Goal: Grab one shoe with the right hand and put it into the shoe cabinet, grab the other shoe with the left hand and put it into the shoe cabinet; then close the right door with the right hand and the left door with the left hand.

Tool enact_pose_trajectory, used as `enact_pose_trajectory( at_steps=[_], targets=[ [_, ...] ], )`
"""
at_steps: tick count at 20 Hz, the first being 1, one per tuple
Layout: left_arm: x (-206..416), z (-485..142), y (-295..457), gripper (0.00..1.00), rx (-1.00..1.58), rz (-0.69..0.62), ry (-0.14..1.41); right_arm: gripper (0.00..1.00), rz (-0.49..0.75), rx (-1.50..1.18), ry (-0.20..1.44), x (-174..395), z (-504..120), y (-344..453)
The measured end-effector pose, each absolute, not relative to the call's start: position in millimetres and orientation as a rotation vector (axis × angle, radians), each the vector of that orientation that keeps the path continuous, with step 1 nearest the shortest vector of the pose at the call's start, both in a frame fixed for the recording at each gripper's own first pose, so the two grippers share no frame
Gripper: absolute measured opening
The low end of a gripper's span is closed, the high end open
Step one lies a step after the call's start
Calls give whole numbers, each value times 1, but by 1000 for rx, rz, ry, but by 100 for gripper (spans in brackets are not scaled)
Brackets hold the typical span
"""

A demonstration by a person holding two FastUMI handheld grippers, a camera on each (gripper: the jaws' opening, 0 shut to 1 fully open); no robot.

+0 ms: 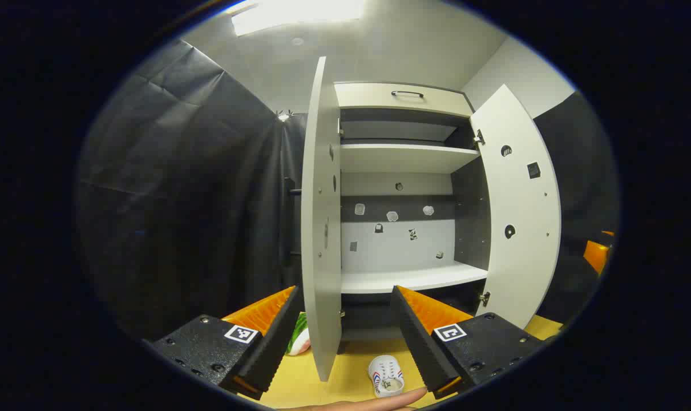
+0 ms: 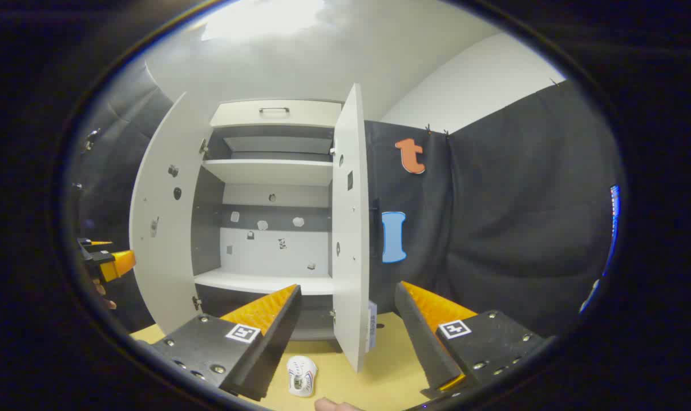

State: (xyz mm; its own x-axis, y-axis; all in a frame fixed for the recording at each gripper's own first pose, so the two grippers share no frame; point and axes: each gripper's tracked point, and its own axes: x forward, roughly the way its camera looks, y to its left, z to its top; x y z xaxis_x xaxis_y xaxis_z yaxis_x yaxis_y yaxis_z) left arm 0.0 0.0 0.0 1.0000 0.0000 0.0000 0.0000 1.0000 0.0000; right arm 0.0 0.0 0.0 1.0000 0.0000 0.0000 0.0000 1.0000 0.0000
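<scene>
The white shoe cabinet [image 1: 405,157] stands ahead with both doors swung open: the left door [image 1: 321,228] edge-on, the right door [image 1: 519,205] angled outward. A small white shoe [image 1: 386,375] lies on the yellow floor before the cabinet, just beyond my left gripper [image 1: 345,290], which is open. A second shoe [image 1: 299,341], green and white, peeks out behind the left door. In the right gripper view the white shoe [image 2: 301,375] lies between the fingers of my open right gripper [image 2: 348,288], in front of the right door [image 2: 351,228]. The left door [image 2: 162,228] stands wide.
The lower shelf [image 1: 413,279] and upper shelf [image 1: 405,157] sit under a drawer with a handle [image 1: 407,93]. Black cloth walls flank the cabinet. The left gripper [image 2: 108,264] and a hand show at the far left. A fingertip [image 1: 374,402] shows at the bottom edge.
</scene>
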Motion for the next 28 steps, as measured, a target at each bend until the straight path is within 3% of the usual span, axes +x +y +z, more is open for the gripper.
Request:
enact_pose_trajectory(
  at_steps=[19,24,27,28],
  targets=[
    [-2,-11,12,97,22,53,-2,98,54,-46,4,-6,-17,12],
    [-1,-23,11,98,-1,25,22,98,20,-123,45,6,-49,13],
    [-3,-28,12,98,-19,17,27,100,63,-128,96,15,-85,34],
    [-2,-28,13,98,-22,19,24,94,82,-120,117,18,-99,42]
  ],
)
